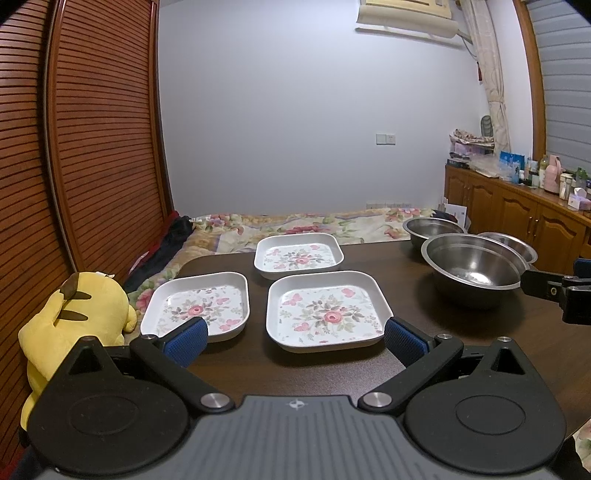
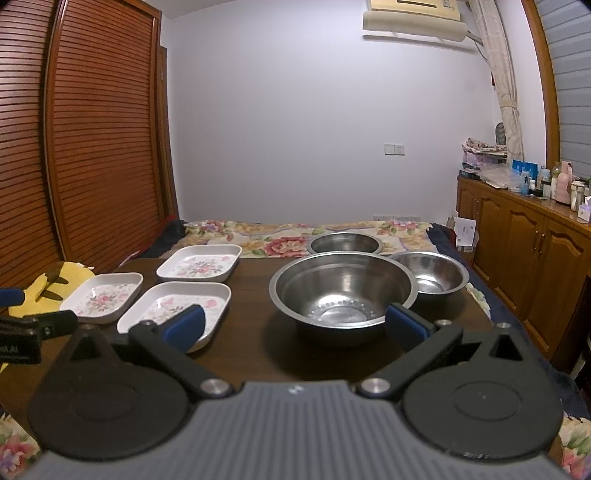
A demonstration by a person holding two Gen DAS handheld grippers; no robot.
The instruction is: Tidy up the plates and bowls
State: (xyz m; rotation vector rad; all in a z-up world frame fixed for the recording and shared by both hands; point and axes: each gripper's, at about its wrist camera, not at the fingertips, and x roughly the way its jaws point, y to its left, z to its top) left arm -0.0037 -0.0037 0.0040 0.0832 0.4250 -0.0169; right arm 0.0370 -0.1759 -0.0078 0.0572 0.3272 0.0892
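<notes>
Steel bowls — one large (image 2: 343, 291), two smaller (image 2: 428, 271) (image 2: 345, 243) — sit empty at the bench's (image 2: 251, 343) right; three floral plates (image 1: 327, 312) (image 1: 195, 304) (image 1: 297, 254), also empty, lie separate at left, probably for sorting by kind. Left claw (image 1: 293, 338) and right claw (image 2: 295, 325) hover at the near edge, both spread wide, holding nothing.

1. Yellow plush toy (image 1: 74, 325) sits beside the counter's (image 1: 461, 332) left edge.
2. Bed with floral bedspread (image 2: 280, 236) lies behind the counter.
3. Slatted wooden wardrobe doors (image 1: 99, 147) stand left.
4. Wooden cabinet (image 2: 524, 251) at right carries bottles and clutter.
5. Air conditioner (image 2: 417, 22) is mounted high on the wall.
</notes>
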